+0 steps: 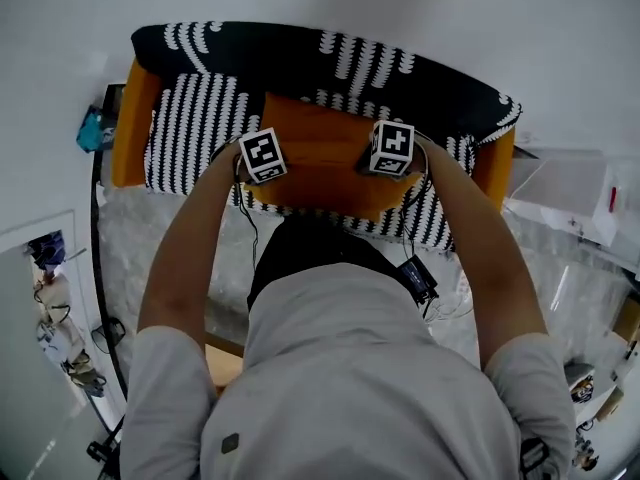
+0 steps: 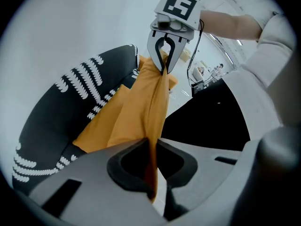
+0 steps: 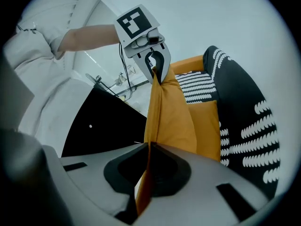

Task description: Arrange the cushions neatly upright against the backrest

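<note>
I hold an orange cushion between both grippers over the seat of a black-and-white patterned sofa. My left gripper is shut on the cushion's left edge. In the left gripper view the fabric is pinched between the jaws of the left gripper. My right gripper is shut on the right edge. The right gripper view shows cloth clamped in the right gripper. Each gripper view shows the other gripper at the cushion's far end: the right gripper and the left gripper.
The sofa has orange sides and a white-striped seat. A white box lies on a clear surface to the right. A teal object sits left of the sofa. Cables hang by my black trousers.
</note>
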Demonstrator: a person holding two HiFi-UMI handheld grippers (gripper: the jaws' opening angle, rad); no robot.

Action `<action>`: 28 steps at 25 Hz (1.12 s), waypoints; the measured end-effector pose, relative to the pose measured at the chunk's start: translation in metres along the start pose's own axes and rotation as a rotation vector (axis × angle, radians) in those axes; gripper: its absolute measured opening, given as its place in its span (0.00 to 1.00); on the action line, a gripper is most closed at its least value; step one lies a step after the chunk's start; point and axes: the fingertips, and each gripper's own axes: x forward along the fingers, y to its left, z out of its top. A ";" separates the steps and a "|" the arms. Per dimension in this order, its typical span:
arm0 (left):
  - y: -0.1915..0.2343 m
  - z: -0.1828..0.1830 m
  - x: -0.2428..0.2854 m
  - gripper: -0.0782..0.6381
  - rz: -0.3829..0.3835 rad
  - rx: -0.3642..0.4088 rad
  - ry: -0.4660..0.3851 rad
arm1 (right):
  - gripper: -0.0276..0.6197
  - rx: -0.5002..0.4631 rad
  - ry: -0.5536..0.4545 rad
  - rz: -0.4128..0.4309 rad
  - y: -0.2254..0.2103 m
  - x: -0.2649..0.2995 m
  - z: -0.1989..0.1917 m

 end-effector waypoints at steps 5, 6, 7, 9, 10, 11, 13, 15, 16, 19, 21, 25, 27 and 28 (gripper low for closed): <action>-0.012 0.008 -0.030 0.16 0.073 0.009 -0.004 | 0.08 -0.057 0.017 -0.044 0.012 -0.028 0.011; -0.013 0.010 -0.036 0.15 0.087 0.008 -0.005 | 0.08 -0.066 0.019 -0.054 0.013 -0.034 0.013; -0.014 0.012 -0.043 0.15 0.100 0.007 -0.007 | 0.08 -0.075 0.019 -0.063 0.013 -0.040 0.016; -0.016 0.012 -0.054 0.15 0.122 0.002 -0.012 | 0.08 -0.092 0.021 -0.079 0.015 -0.050 0.023; -0.017 0.011 -0.059 0.15 0.131 0.000 -0.013 | 0.08 -0.100 0.021 -0.085 0.016 -0.054 0.027; -0.018 0.009 -0.064 0.15 0.139 -0.001 -0.012 | 0.08 -0.108 0.022 -0.090 0.017 -0.056 0.032; -0.020 0.004 -0.073 0.15 0.156 -0.002 -0.009 | 0.08 -0.122 0.023 -0.098 0.020 -0.059 0.042; -0.021 -0.003 -0.082 0.15 0.170 -0.004 -0.010 | 0.08 -0.133 0.026 -0.102 0.023 -0.061 0.053; -0.021 -0.008 -0.087 0.15 0.175 -0.006 -0.011 | 0.08 -0.135 0.027 -0.101 0.025 -0.062 0.059; -0.022 -0.025 -0.100 0.15 0.185 -0.012 -0.019 | 0.08 -0.143 0.030 -0.105 0.028 -0.060 0.079; -0.023 -0.041 -0.106 0.15 0.191 -0.014 -0.024 | 0.08 -0.148 0.038 -0.108 0.031 -0.054 0.095; -0.023 -0.085 -0.118 0.15 0.198 -0.013 -0.041 | 0.08 -0.146 0.056 -0.114 0.038 -0.034 0.136; -0.023 -0.109 -0.124 0.15 0.199 -0.010 -0.050 | 0.08 -0.140 0.065 -0.128 0.040 -0.022 0.159; -0.022 -0.123 -0.128 0.15 0.199 -0.009 -0.054 | 0.08 -0.137 0.068 -0.136 0.042 -0.016 0.170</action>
